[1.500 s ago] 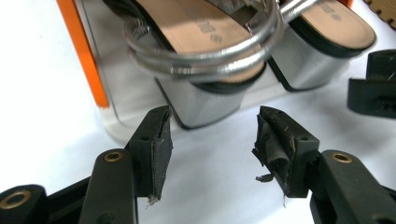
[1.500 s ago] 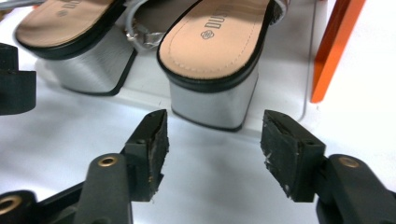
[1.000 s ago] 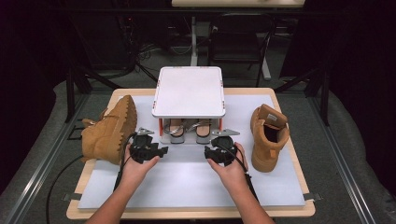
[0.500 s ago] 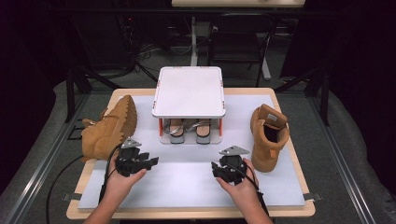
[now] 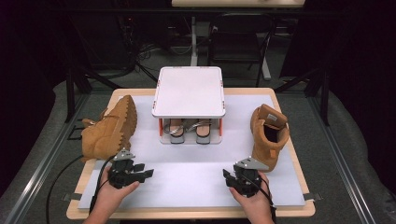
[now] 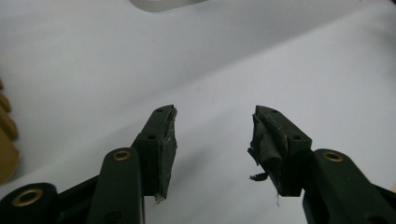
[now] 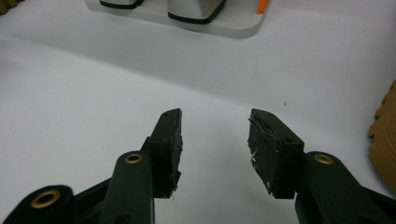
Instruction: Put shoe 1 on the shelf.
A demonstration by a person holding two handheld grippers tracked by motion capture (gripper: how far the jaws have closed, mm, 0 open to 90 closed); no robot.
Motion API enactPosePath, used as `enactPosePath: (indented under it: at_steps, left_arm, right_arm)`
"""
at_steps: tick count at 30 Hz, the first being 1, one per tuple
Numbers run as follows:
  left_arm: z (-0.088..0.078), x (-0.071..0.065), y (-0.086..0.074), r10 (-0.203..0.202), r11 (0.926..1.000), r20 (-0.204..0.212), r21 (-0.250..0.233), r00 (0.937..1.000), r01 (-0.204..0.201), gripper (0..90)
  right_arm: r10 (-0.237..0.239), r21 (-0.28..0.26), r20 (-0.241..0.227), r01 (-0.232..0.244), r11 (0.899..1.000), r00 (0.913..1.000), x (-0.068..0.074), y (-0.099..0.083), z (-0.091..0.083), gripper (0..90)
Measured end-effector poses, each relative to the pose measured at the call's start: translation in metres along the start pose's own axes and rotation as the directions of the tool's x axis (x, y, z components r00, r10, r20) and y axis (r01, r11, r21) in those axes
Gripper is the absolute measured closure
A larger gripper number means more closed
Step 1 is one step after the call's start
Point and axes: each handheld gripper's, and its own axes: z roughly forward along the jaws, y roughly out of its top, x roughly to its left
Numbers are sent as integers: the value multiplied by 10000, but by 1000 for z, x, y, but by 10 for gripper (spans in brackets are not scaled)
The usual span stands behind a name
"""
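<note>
My left gripper (image 5: 145,174) hovers over the white mat (image 5: 187,172) near the table's front left, jaws open and nothing between them. The left gripper view shows the left gripper (image 6: 212,135) wide apart over bare mat. My right gripper (image 5: 227,176) is at the front right, beside the upright tan boot (image 5: 268,133). In the right gripper view the right gripper (image 7: 214,135) stands open and empty, its jaws having just been closing a little. A second tan boot (image 5: 112,128) lies on its side at the left, sole toward the rack.
A white two-level rack (image 5: 189,91) stands at mid-table with a pair of grey sandals (image 5: 189,129) on its lower shelf. The rack's base (image 7: 243,29) shows ahead of the right gripper, and a boot sole (image 7: 385,126) at its right. Dark floor surrounds the table.
Both hands have drawn back from the rack's front toward the table's near edge and spread apart. The right jaws look slightly narrower than before.
</note>
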Motion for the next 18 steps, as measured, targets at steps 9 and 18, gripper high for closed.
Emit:
enactPosePath:
  at_steps: [9,18]
  left_arm:
    - [-10,11,-1,-320,9992,-204,-248,9993,315,483]
    - [-25,23,0,-827,9940,-109,-726,9965,817,523]
  right_arm:
    - [46,-24,141,-46,10000,9999,-8,-5,3,507]
    - [-274,308,62,272,9992,9996,-5,-6,6,510]
